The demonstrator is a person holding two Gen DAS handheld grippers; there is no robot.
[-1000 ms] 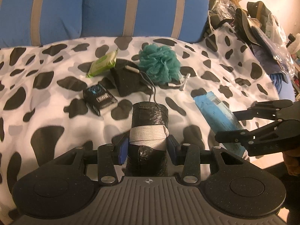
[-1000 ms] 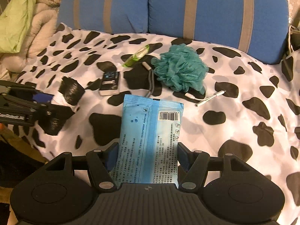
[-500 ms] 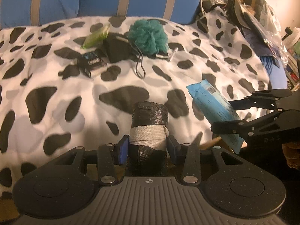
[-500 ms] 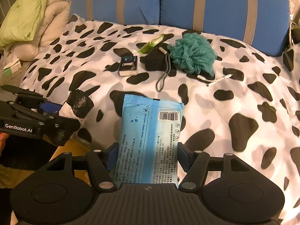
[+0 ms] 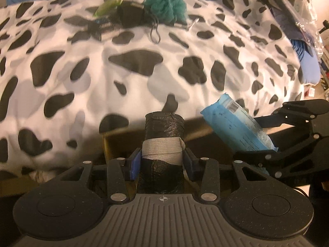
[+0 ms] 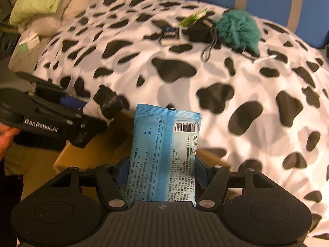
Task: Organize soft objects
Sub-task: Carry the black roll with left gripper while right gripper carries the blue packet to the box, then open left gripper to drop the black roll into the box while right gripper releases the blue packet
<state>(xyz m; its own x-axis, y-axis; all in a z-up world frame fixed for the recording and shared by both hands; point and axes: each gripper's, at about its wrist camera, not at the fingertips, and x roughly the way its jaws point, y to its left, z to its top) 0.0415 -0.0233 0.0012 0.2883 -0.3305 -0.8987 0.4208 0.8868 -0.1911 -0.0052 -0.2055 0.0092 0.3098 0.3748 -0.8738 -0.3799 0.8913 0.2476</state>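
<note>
Tilted steeply downward past the bed edge, the left gripper clamps a black roll banded in grey, long axis pointing straight ahead, while just right, the right gripper pinches a blue pack, barcode end forward.

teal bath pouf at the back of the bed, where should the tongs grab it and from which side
Grab the teal bath pouf across its round mesh body, from above. It is soft and squashable all round, and the black pouch crowds its left side, so a top approach looks safest.
</note>
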